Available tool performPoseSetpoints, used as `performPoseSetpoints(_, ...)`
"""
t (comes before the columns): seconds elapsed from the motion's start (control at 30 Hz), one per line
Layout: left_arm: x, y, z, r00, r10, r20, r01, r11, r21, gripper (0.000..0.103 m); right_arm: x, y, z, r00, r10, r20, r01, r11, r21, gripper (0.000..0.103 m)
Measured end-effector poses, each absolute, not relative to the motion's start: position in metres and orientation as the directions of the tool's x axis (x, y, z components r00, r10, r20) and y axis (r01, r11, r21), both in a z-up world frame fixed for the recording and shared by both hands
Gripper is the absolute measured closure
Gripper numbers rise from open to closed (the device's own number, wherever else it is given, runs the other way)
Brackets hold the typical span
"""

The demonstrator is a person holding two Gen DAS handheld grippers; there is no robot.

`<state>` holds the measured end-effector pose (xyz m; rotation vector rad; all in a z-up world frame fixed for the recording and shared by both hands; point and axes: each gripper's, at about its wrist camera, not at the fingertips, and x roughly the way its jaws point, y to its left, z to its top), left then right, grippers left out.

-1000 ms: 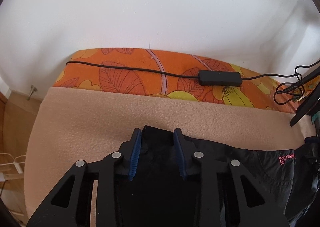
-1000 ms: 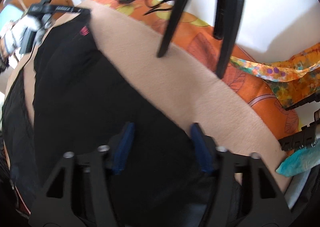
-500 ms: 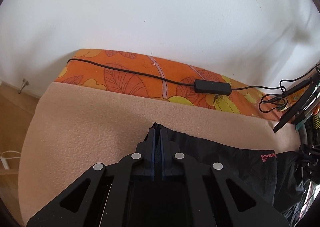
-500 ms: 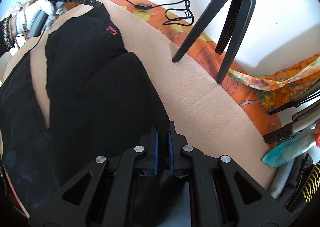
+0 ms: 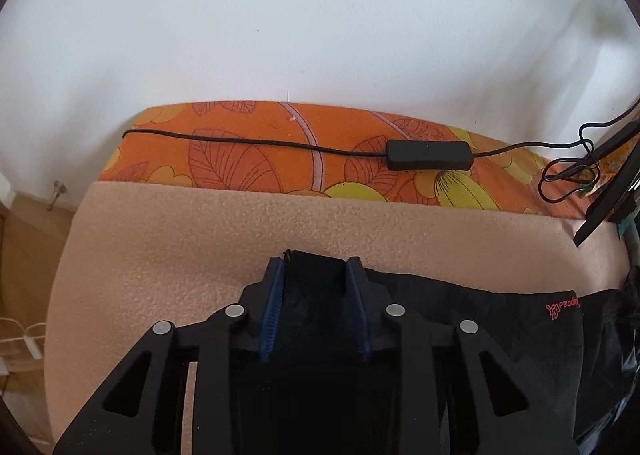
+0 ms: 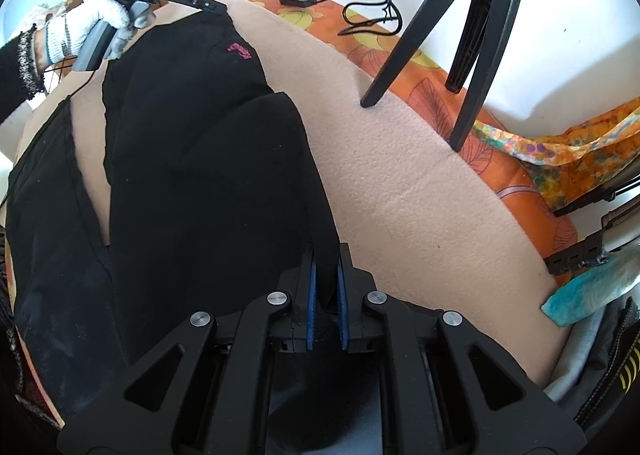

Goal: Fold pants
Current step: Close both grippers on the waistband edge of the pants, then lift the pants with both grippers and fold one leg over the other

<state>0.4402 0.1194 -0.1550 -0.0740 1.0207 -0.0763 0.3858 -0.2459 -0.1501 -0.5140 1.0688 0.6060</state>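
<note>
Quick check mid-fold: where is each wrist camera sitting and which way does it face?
Left wrist: on the left gripper, facing down toward the wall over the beige blanket; jaws opening around the black pants corner.
Right wrist: on the right gripper, looking along the pants toward the gloved left hand; jaws shut on fabric.
Shared: pants, blanket, orange floral cover, black adapter.

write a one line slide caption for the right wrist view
Right tool clamped on a fold of the black pants lying on the beige blanket, tripod legs behind.
</note>
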Motion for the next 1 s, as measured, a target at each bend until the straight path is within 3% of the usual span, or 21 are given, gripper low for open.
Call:
performPoseSetpoints(0.1, 0.435, 0.127, -0.148, 0.546, -0.139, -0.826, 0.031, 0.989, -0.146, 0.101, 0.379, -0.244, -0.151, 0.385, 0.187, -0.904, -0.664, 0.736, -0.13, 0.094)
performPoseSetpoints(0.13, 0.432, 0.128, -0.145, 0.557, -0.127, -0.821, 0.027, 0.991, -0.134, 0.102, 0.377, -0.244, -0.149, 0.397, 0.184, -0.899, -0.659, 0.739, -0.139, 0.094)
performPoseSetpoints(0.73, 0.327, 0.137, -0.073, 0.7, -0.125, -0.703, 0.002, 0.985, -0.174, 0.103, 0.272, -0.246, -0.055, 0.563, 0.23, -0.794, -0.605, 0.769, -0.206, 0.096)
performPoseSetpoints(1.0, 0.279, 0.117, -0.055, 0.677, -0.231, -0.699, 0.062, 0.964, -0.258, 0.103, 0.2, -0.232, -0.041, 0.543, 0.274, -0.794, -0.644, 0.743, -0.184, 0.096)
